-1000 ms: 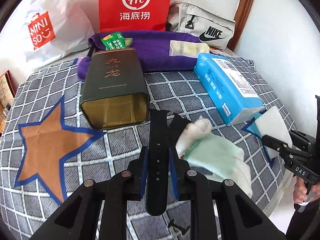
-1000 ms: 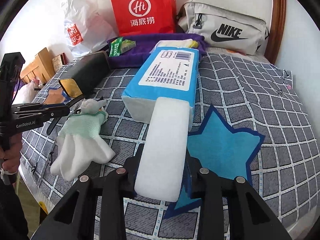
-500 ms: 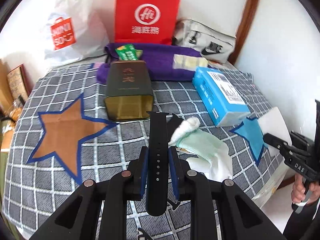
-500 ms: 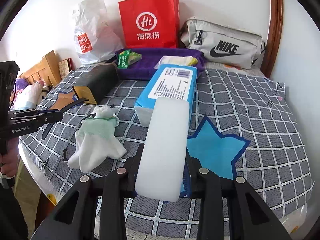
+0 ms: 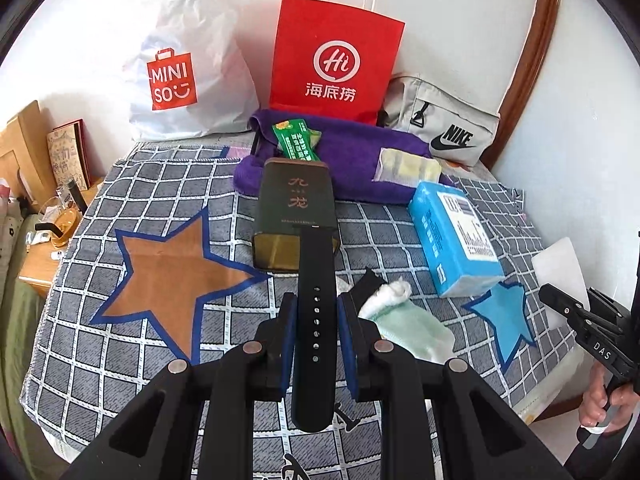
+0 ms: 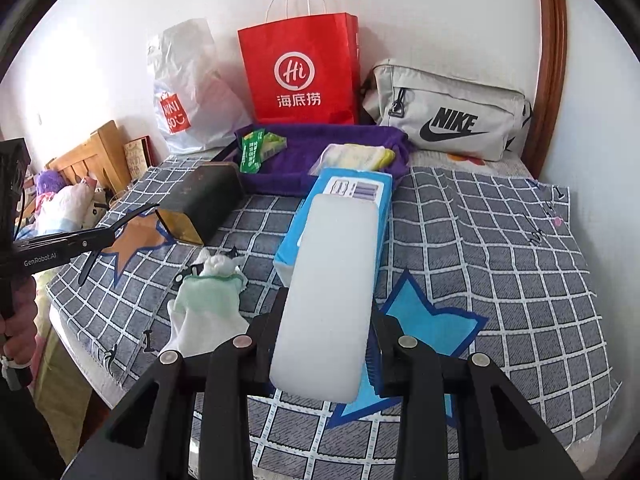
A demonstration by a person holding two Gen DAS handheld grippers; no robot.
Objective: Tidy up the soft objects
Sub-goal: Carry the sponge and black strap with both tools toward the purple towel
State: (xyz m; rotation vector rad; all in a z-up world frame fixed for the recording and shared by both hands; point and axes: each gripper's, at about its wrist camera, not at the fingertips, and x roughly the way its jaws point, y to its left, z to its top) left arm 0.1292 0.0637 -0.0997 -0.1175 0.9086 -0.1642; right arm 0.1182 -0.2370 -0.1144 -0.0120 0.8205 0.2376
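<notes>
Black perforated rubber watch strap (image 5: 314,320) sits pinched in our left gripper (image 5: 316,316) above the checked bedspread (image 5: 160,360); our right gripper (image 6: 326,328) clamps a white translucent soft slab (image 6: 328,300).

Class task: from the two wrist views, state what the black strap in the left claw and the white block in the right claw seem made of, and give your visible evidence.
Black perforated strap: probably matte silicone or rubber; it shows no sheen, has a row of punched holes, and its free end droops in the right wrist view.
White rounded rectangular block: seemingly soft foam or sponge, with a dull, slightly translucent surface and rounded corners; the exact material is uncertain.
</notes>
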